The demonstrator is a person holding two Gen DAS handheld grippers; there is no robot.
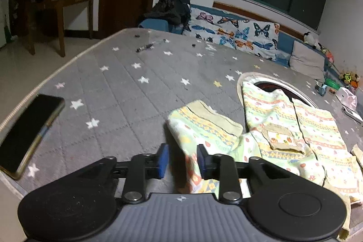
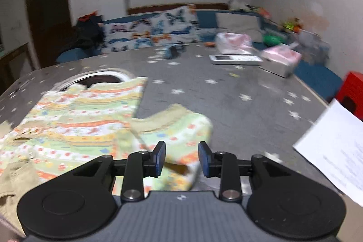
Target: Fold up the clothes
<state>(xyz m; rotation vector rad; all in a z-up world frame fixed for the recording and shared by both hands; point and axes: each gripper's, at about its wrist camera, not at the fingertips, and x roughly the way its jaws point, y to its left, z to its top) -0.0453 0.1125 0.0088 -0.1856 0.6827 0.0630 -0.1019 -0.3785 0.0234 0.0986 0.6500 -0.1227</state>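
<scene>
No words, brand names or numbers can be read in either view. The white sheet of paper (image 2: 335,158), lying to the right of the right gripper's jaws, carries faint grey lines of print, but motion blur smears them beyond reading. The white flat device (image 2: 234,59) far ahead of those jaws shows a pale panel with nothing readable on it. The small emblem (image 1: 181,198) on the grey body behind the left gripper's jaws is a tiny mark, not lettering that can be made out. The dark phone (image 1: 27,133) to the left of the left jaws has a blank screen.
</scene>
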